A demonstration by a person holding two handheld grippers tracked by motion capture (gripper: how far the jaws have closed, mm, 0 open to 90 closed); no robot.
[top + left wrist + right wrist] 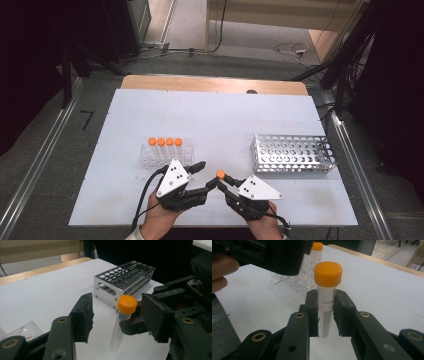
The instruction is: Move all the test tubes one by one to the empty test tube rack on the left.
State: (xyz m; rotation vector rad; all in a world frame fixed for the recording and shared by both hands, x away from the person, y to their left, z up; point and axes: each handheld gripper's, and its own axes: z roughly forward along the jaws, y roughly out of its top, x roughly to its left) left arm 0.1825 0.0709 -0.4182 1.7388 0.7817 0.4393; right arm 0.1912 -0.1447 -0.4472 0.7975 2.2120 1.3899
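The right gripper (325,315) has its jaws clenched on the clear body of a tube (325,312) with an orange cap (328,270), gripping just under that cap, so the cap stands proud above the pads and the lower part of the tube hangs free below them. The tube's long axis runs roughly upright, leaning a little in the left gripper view, and crosswise to the jaws that hold it.

Taking the tube (120,327) as the landmark: the left gripper (120,315) brackets it, one jaw to either side, with clear space showing between the nearer pad and the tube wall. Those jaws look released, not yet pressing, though the far pad sits behind the other gripper's jaw and its contact cannot be judged. In the high view the two grippers meet nose to nose at the near edge of the desk (220,120), the cap (220,174) between them.

Farther out from the tube, the metal rack (292,154) stands on the right hand's side, and the clear rack (165,157) with four capped tubes (165,145) on the left hand's side, just beyond the left gripper (202,176).

The coming move likely turns on whether the left jaws close on the cap or the body, since both lie along the same upright axis.
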